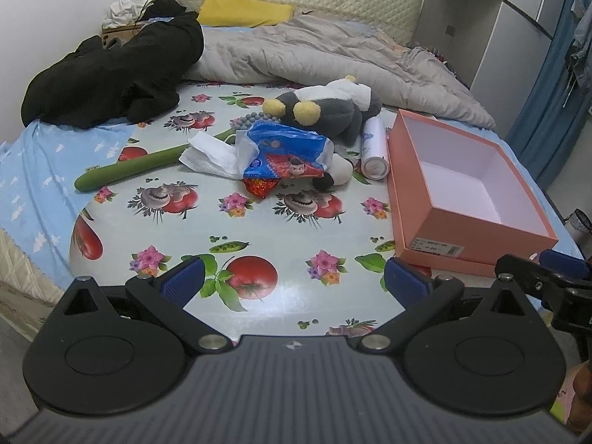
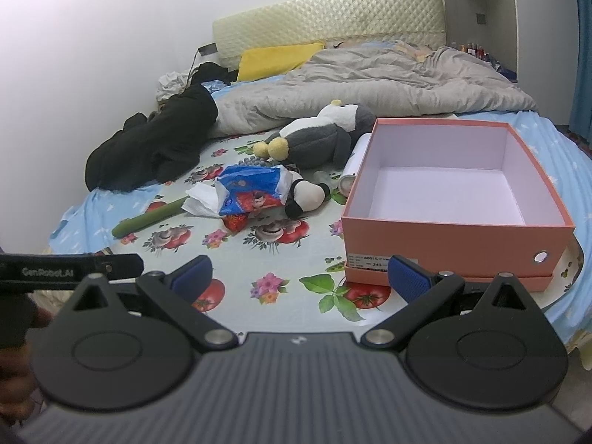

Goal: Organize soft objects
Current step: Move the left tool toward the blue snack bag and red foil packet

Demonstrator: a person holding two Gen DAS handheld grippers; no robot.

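A pile of soft things lies mid-cloth: a grey and white plush toy with yellow feet [image 1: 325, 109] [image 2: 322, 135], a blue tissue pack [image 1: 286, 153] [image 2: 251, 188] with white tissue [image 1: 211, 155] spilling out, a small black and white plush [image 2: 307, 196], and a long green cucumber toy [image 1: 129, 168] [image 2: 148, 218]. An empty pink box [image 1: 462, 192] [image 2: 455, 199] sits open to the right. My left gripper [image 1: 294, 281] and right gripper [image 2: 299, 277] both hover open near the front edge, holding nothing.
A flowered plastic cloth [image 1: 259, 229] covers the bed's foot. A white can [image 1: 375, 148] lies beside the box. Black clothing [image 1: 118, 74], a grey quilt [image 1: 314, 55] and a yellow pillow [image 1: 244, 9] lie behind. A wardrobe [image 1: 499, 37] stands right.
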